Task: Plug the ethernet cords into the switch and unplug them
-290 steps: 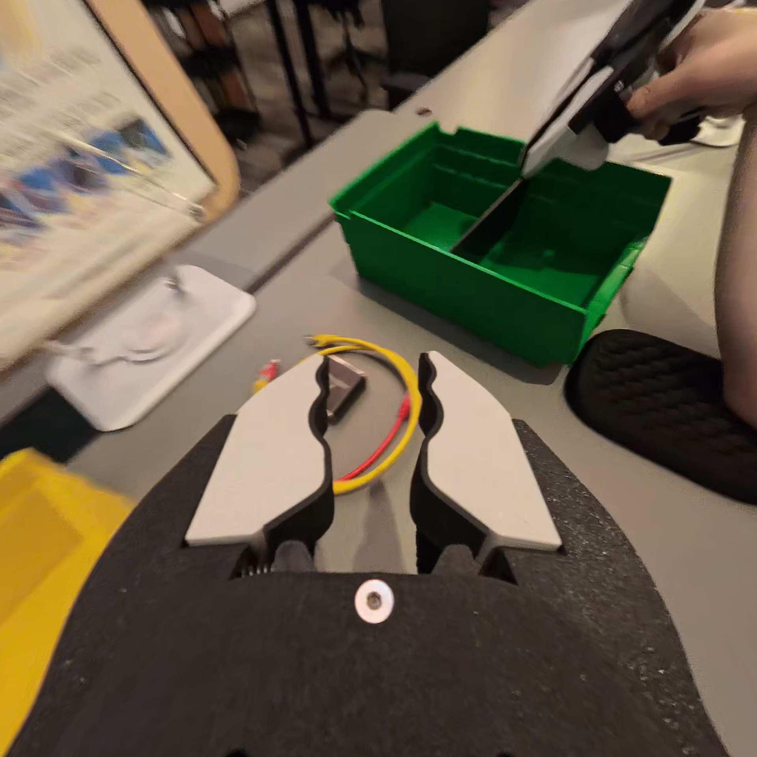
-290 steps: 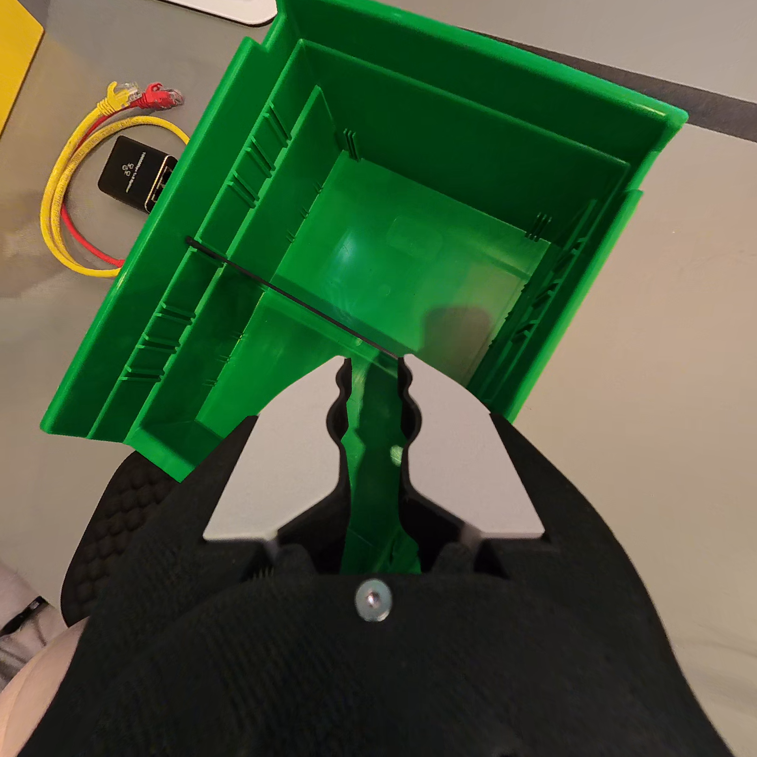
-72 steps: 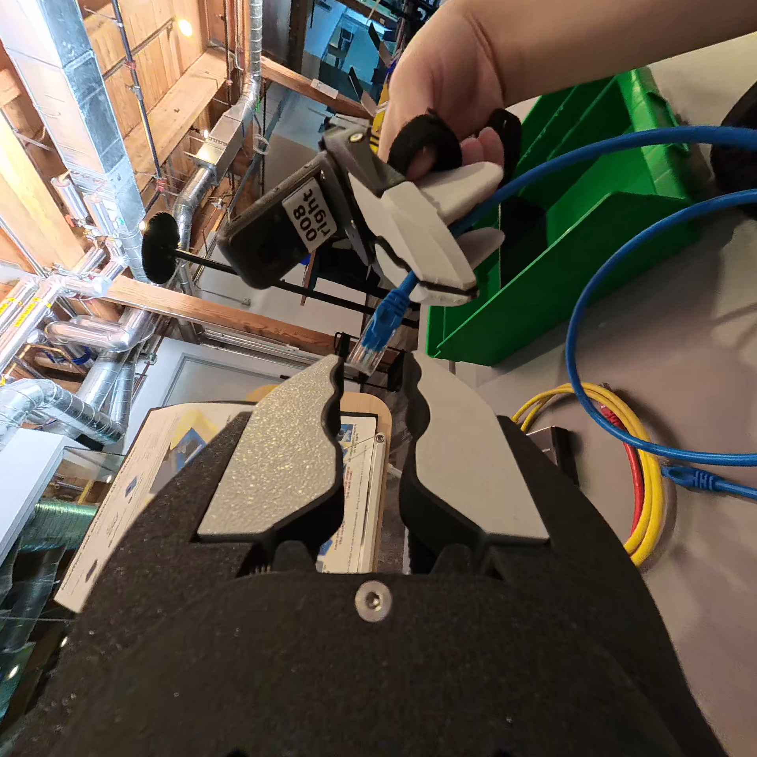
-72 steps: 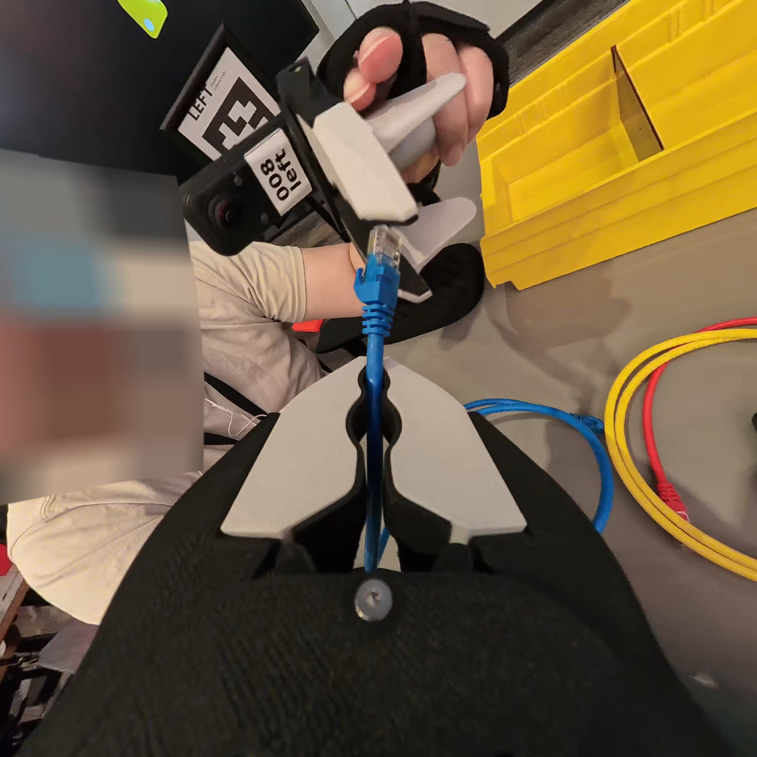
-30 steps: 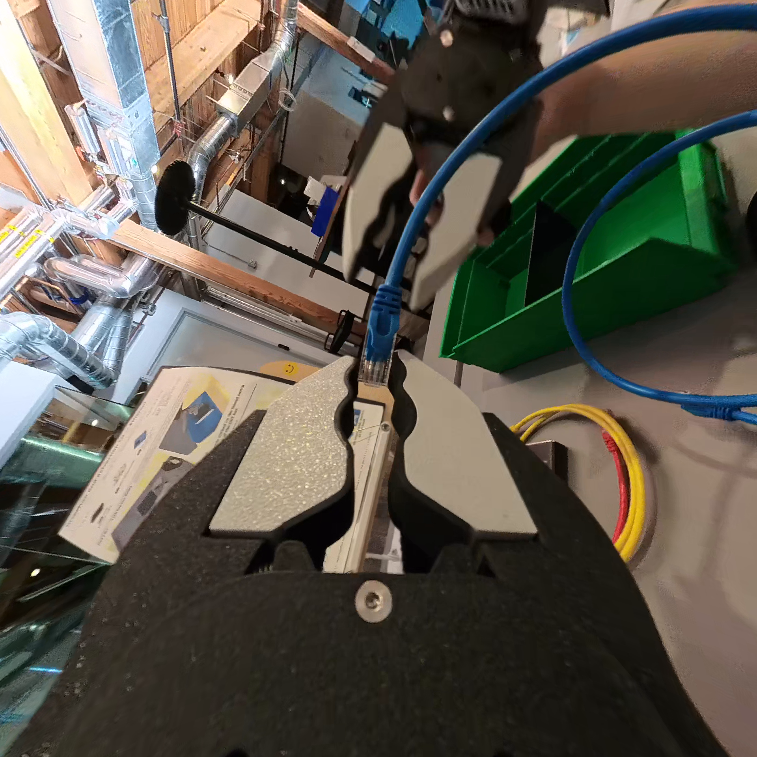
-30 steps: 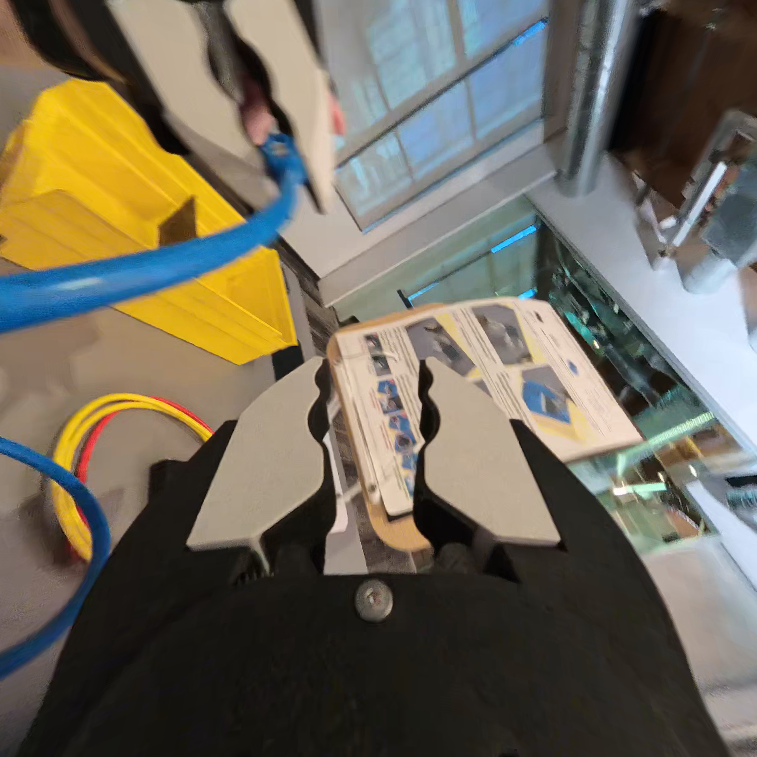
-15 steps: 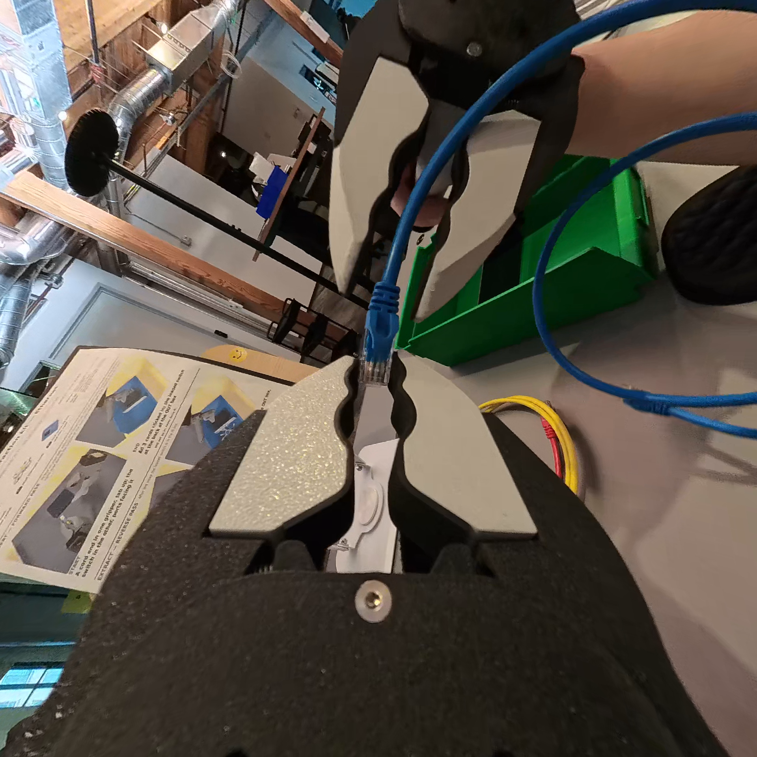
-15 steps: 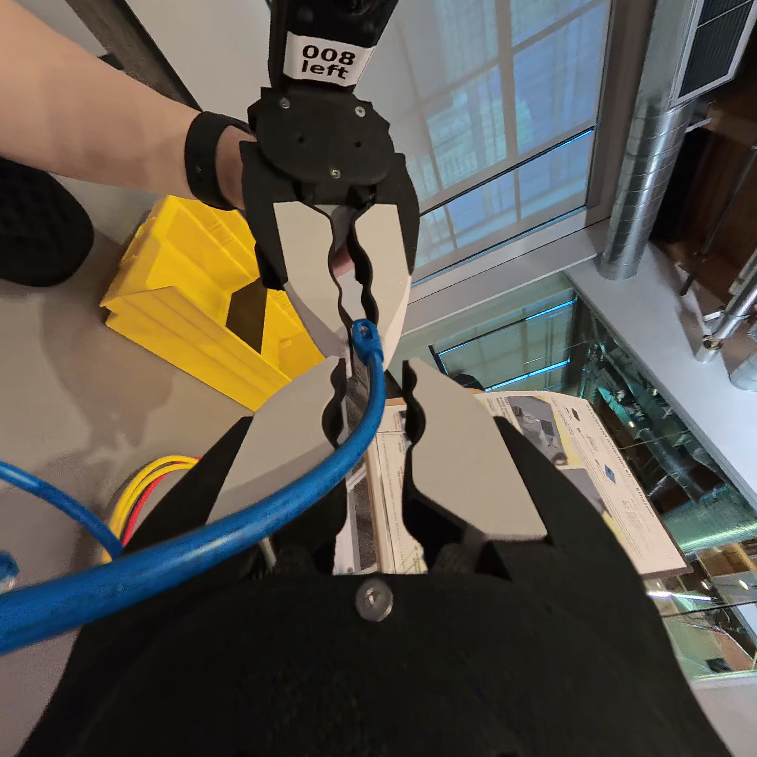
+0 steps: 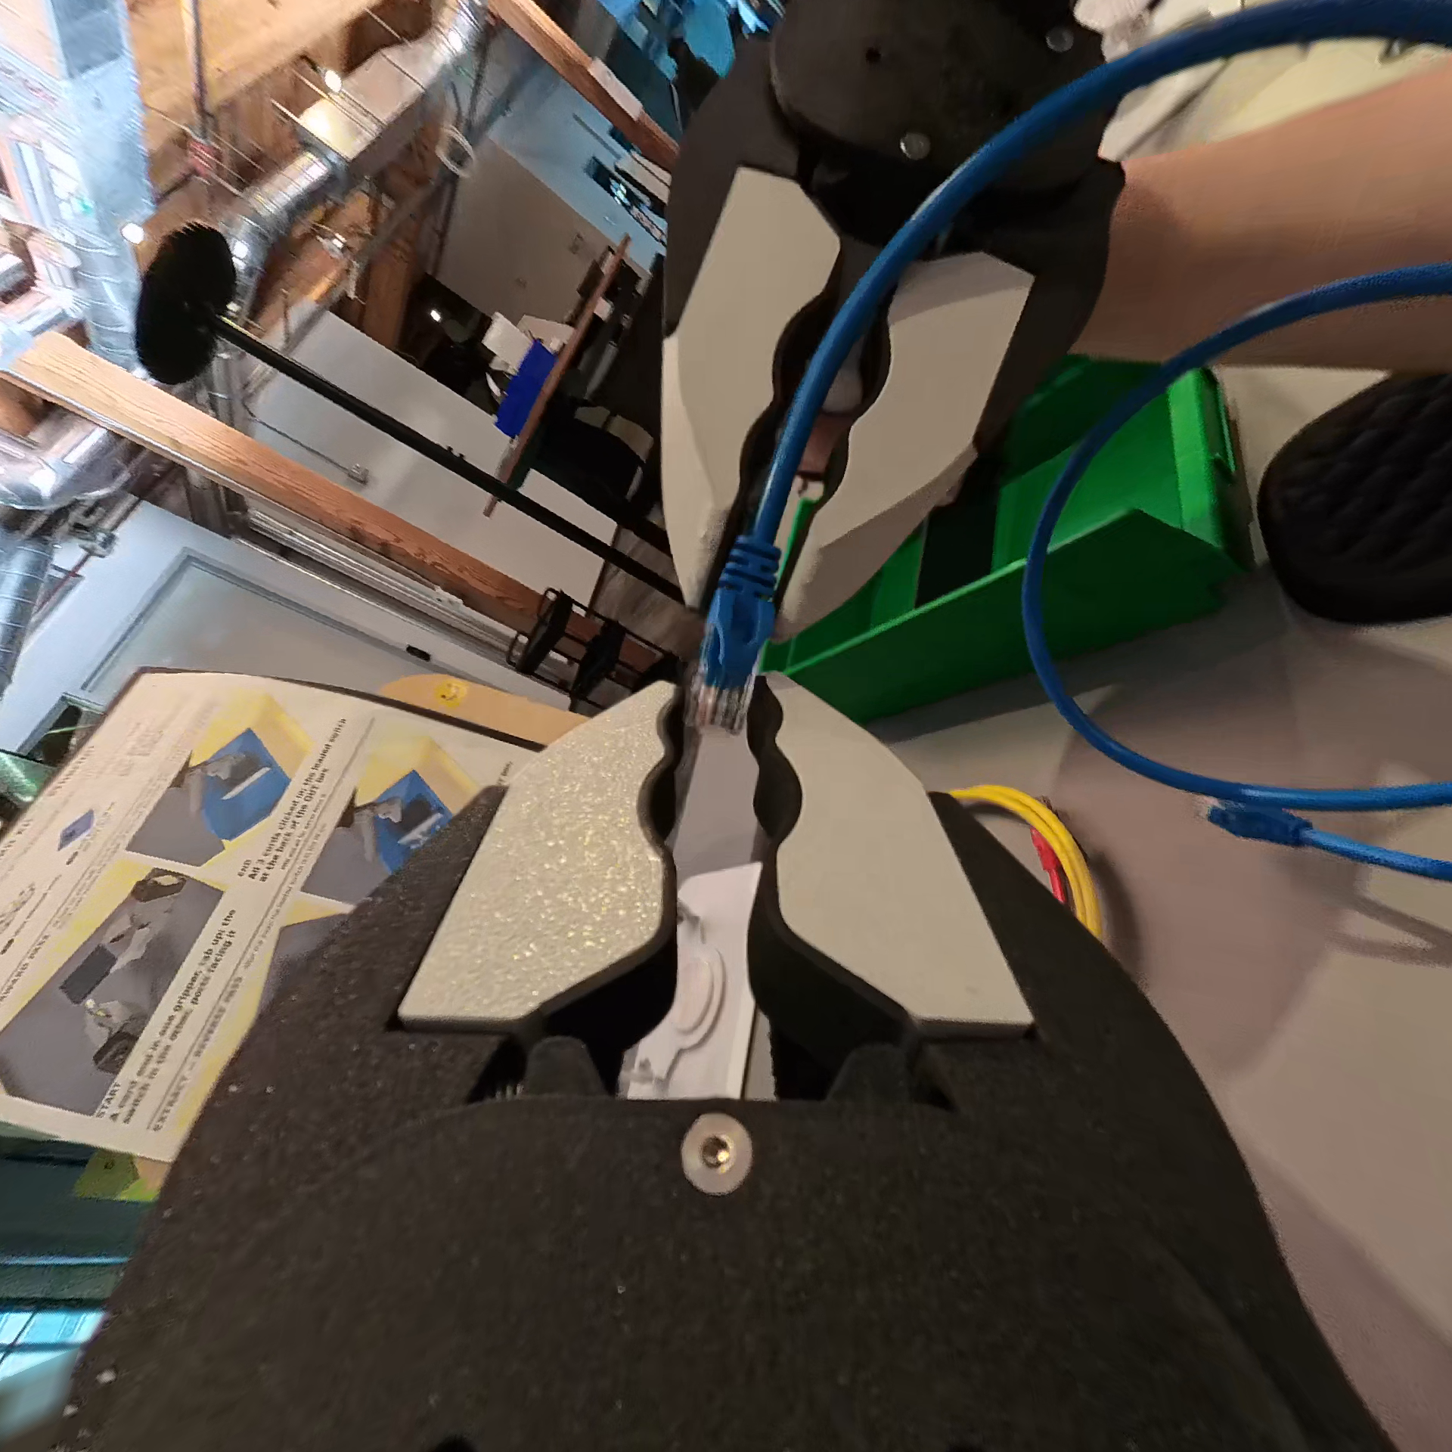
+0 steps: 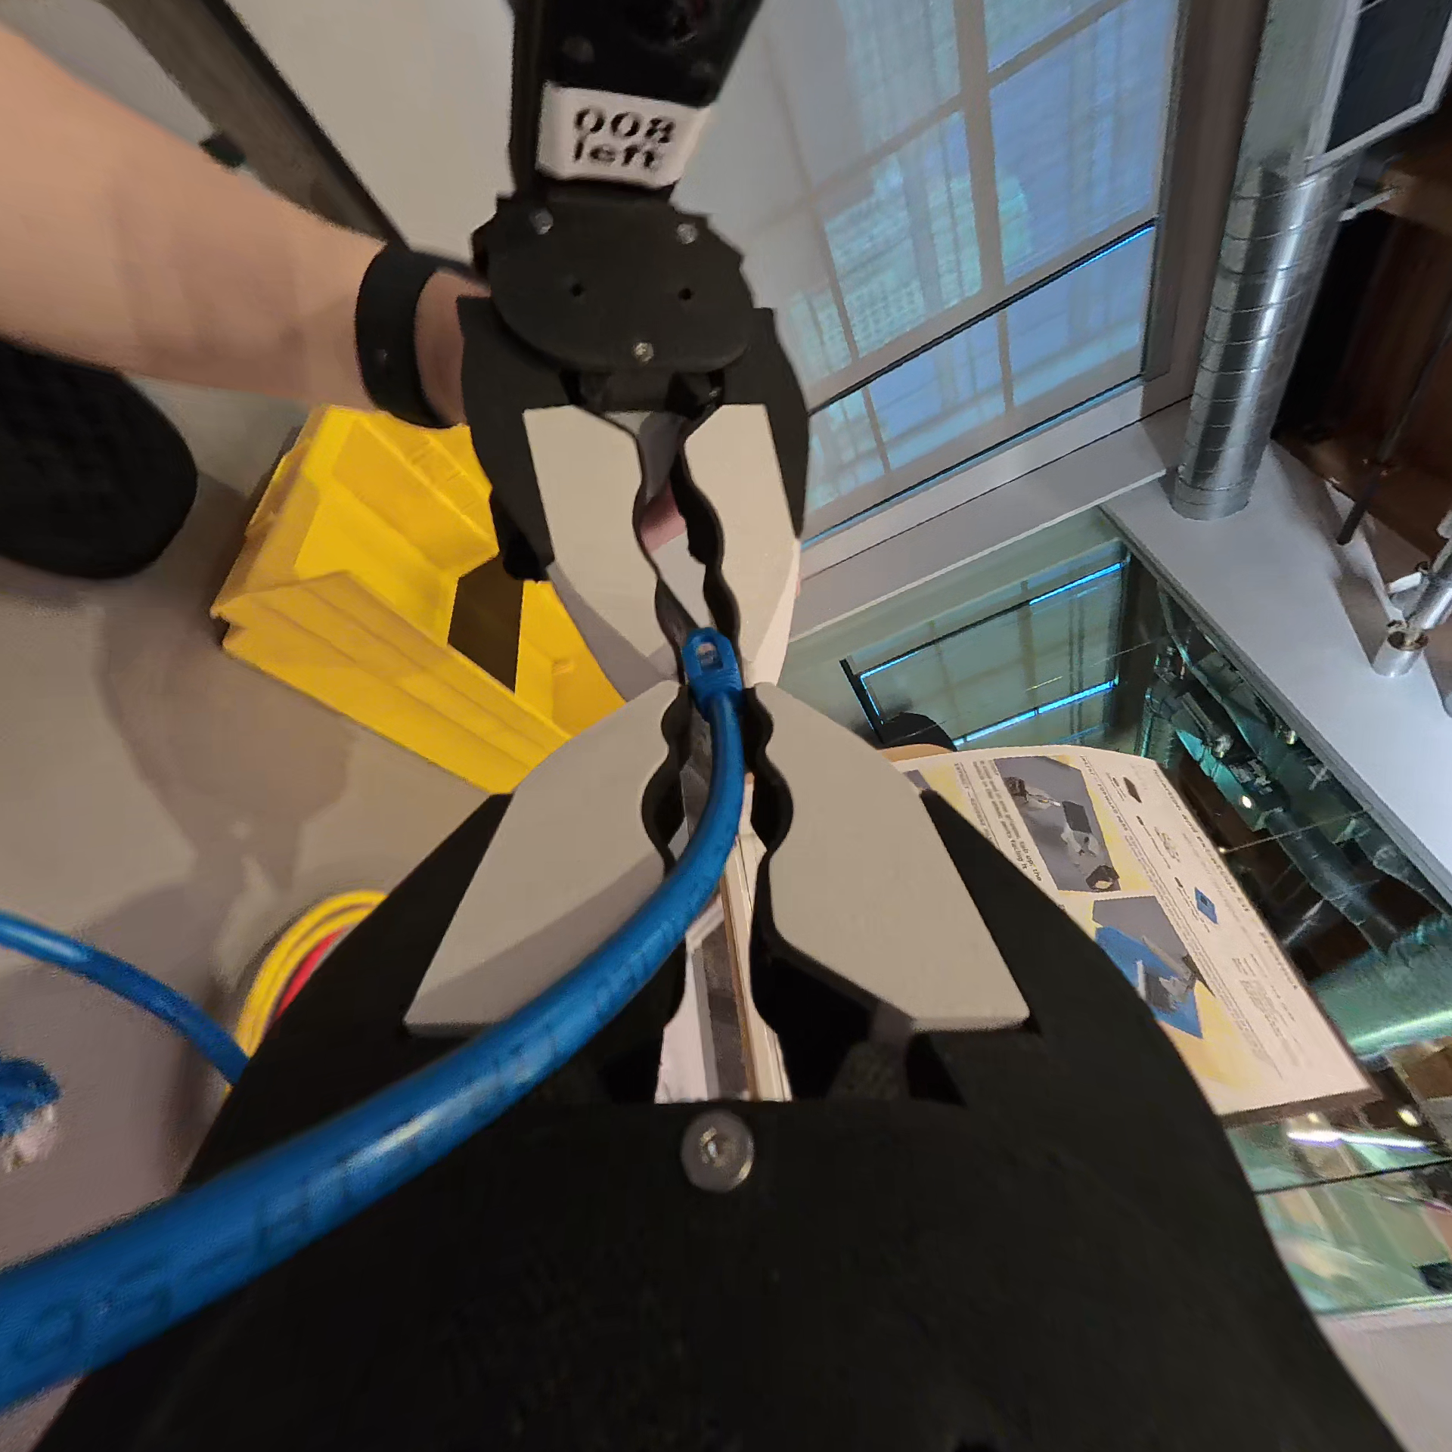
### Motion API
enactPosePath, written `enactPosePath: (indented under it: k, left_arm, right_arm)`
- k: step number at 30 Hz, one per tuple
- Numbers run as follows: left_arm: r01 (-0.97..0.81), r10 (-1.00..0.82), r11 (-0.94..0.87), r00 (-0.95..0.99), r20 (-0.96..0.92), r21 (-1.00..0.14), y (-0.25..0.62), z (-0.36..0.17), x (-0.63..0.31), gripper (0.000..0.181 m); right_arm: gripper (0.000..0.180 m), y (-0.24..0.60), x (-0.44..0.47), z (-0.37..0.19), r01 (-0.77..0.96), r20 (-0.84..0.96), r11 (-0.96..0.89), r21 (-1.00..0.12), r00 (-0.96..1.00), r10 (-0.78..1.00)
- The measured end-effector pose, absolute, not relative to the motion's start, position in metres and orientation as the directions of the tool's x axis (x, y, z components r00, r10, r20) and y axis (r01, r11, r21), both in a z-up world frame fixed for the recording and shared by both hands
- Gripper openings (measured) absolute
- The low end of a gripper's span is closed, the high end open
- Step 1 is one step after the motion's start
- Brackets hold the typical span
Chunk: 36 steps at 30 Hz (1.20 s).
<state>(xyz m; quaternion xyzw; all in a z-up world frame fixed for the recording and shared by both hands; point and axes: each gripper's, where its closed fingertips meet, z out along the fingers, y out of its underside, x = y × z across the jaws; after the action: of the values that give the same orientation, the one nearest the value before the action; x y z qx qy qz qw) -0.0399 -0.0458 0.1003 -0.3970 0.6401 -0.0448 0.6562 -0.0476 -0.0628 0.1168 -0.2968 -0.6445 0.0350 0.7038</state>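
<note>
A blue ethernet cord (image 9: 825, 330) arcs up off the grey table. My left gripper (image 9: 721, 695) is shut on the clear tip of its blue plug (image 9: 731, 628), held in the air. My right gripper (image 10: 713, 691) faces the left one tip to tip and is partly open. The cord (image 10: 707, 825) runs loosely between its fingers just behind the plug (image 10: 707, 652). The cord's other plug (image 9: 1257, 825) lies on the table. Coiled yellow and red cords (image 9: 1053, 833) lie beside my left gripper. The switch is hidden.
A green divided bin (image 9: 1061, 581) stands behind the right gripper, with a black wrist pad (image 9: 1367, 503) beside it. A yellow bin (image 10: 377, 581) stands behind the left gripper. A standing instruction sheet (image 9: 196, 864) on a white base (image 9: 707, 966) is nearby. Left and right tips are no more than a few centimetres apart.
The right gripper has come closer and narrowed, and the cord that lay across its left finger now runs between its fingers. The left gripper keeps hold of the plug.
</note>
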Motion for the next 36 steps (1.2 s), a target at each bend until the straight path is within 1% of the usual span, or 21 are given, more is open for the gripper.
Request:
enactPosePath:
  k: [2, 5, 7, 9, 12, 14, 16, 20, 24, 30, 31, 33, 36]
  left_arm:
    - [-0.407, -0.577, 0.682, 0.210, -0.789, -0.607, -0.047, 0.108, -0.042, 0.022]
    - [-0.341, -0.608, 0.681, 0.229, -0.760, -0.648, -0.051, 0.117, -0.045, 0.022]
    - [-0.250, -0.645, 0.678, 0.248, -0.722, -0.691, -0.058, 0.127, -0.045, 0.022]
    - [-0.132, -0.695, 0.654, 0.284, -0.660, -0.745, -0.065, 0.144, -0.049, 0.022]
    - [-0.004, -0.749, 0.602, 0.345, -0.566, -0.799, -0.067, 0.167, -0.061, 0.022]
    - [0.048, -0.766, 0.584, 0.362, -0.531, -0.811, -0.068, 0.174, -0.067, 0.022]
    - [0.085, -0.775, 0.578, 0.368, -0.514, -0.811, -0.070, 0.178, -0.071, 0.022]
    - [0.092, -0.826, 0.513, 0.322, -0.462, -0.853, -0.070, 0.177, -0.072, 0.022]
    - [0.073, -0.861, 0.452, 0.296, -0.413, -0.889, -0.066, 0.171, -0.068, 0.027]
    - [0.008, -0.839, 0.479, 0.299, -0.455, -0.878, -0.063, 0.160, -0.058, 0.027]
    - [0.010, -0.839, 0.479, 0.299, -0.454, -0.878, -0.063, 0.160, -0.058, 0.025]
    - [0.020, -0.857, 0.465, 0.262, -0.444, -0.885, -0.067, 0.158, -0.055, 0.015]
    - [0.010, -0.865, 0.452, 0.246, -0.436, -0.892, -0.066, 0.156, -0.055, 0.014]
  right_arm:
    - [0.013, -0.067, -0.045, 0.130, 0.247, 0.834, 0.799, -0.548, 0.224, 0.503]
    - [0.013, -0.074, -0.039, 0.152, 0.027, 0.677, 0.698, -0.715, 0.274, 0.683]
    - [0.013, -0.075, -0.035, 0.165, -0.115, 0.553, 0.597, -0.794, 0.271, 0.788]
    - [0.013, -0.074, -0.034, 0.173, -0.219, 0.429, 0.477, -0.851, 0.232, 0.873]
    - [0.013, -0.068, -0.038, 0.176, -0.304, 0.242, 0.279, -0.911, 0.156, 0.958]
    - [0.013, -0.070, -0.043, 0.176, -0.338, 0.150, 0.167, -0.926, 0.075, 0.986]
    - [0.013, -0.068, -0.046, 0.175, -0.351, 0.106, 0.118, -0.929, 0.054, 0.993]
    - [0.013, -0.063, -0.048, 0.170, -0.316, 0.119, 0.140, -0.938, 0.086, 0.989]
    - [0.013, -0.062, -0.050, 0.168, -0.290, 0.104, 0.126, -0.949, 0.090, 0.990]
    - [0.013, -0.062, -0.055, 0.161, -0.256, 0.077, 0.088, -0.963, 0.053, 0.996]
    - [0.013, -0.062, -0.056, 0.160, -0.251, 0.072, 0.083, -0.964, 0.052, 0.996]
    - [0.013, -0.062, -0.057, 0.159, -0.249, 0.068, 0.078, -0.965, 0.049, 0.996]
    - [0.013, -0.062, -0.057, 0.157, -0.240, 0.063, 0.069, -0.968, 0.032, 0.997]
